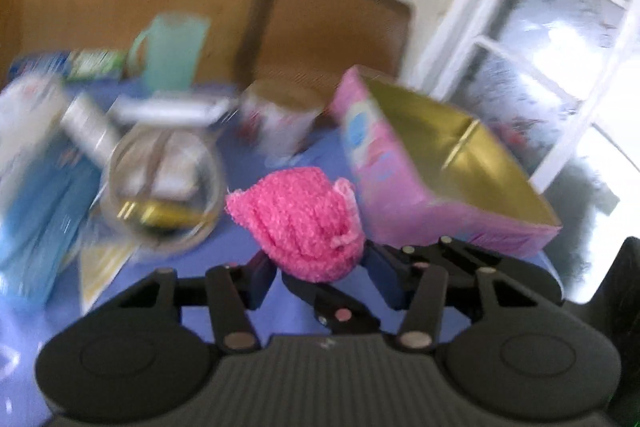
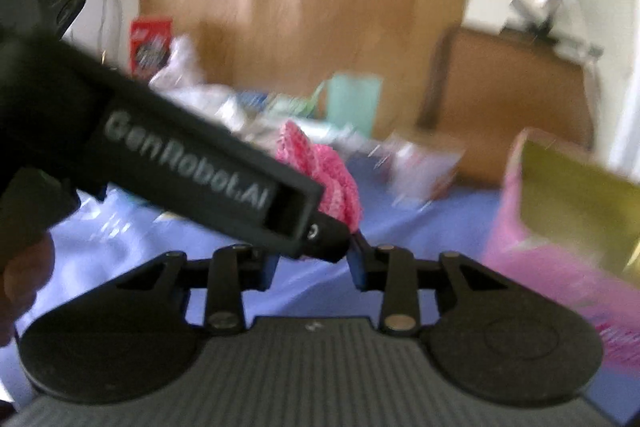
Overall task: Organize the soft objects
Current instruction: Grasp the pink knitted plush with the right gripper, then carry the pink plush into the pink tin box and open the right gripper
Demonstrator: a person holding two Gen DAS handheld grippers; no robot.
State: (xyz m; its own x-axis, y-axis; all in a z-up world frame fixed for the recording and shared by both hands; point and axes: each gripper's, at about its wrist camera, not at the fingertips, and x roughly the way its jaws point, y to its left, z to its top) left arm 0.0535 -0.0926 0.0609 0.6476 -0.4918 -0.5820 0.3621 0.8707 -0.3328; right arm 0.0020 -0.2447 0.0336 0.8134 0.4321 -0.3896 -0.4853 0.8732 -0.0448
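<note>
A pink knitted soft thing (image 1: 310, 227) hangs just above the blue tablecloth (image 1: 248, 167), with my left gripper (image 1: 320, 269) shut on its lower part. In the right wrist view the left gripper (image 2: 338, 229) reaches in from the left, still holding the pink knitted thing (image 2: 338, 173). Its tip lies across the gap of my right gripper (image 2: 314, 265). The right gripper's jaws stand partly apart, and I see no pad pressing on anything. An open pink box with a gold inside (image 1: 460, 155) lies tilted just right of the knitted thing; the pink box (image 2: 560, 195) is also at the right here.
Left of the knitted thing stand a glass bowl (image 1: 160, 183), a blue carton (image 1: 36, 187) and a teal jug (image 1: 172, 47). A small open carton (image 1: 280, 115) sits behind, and a brown chair (image 1: 328, 19) beyond the table. A hand (image 2: 24, 279) grips the left tool.
</note>
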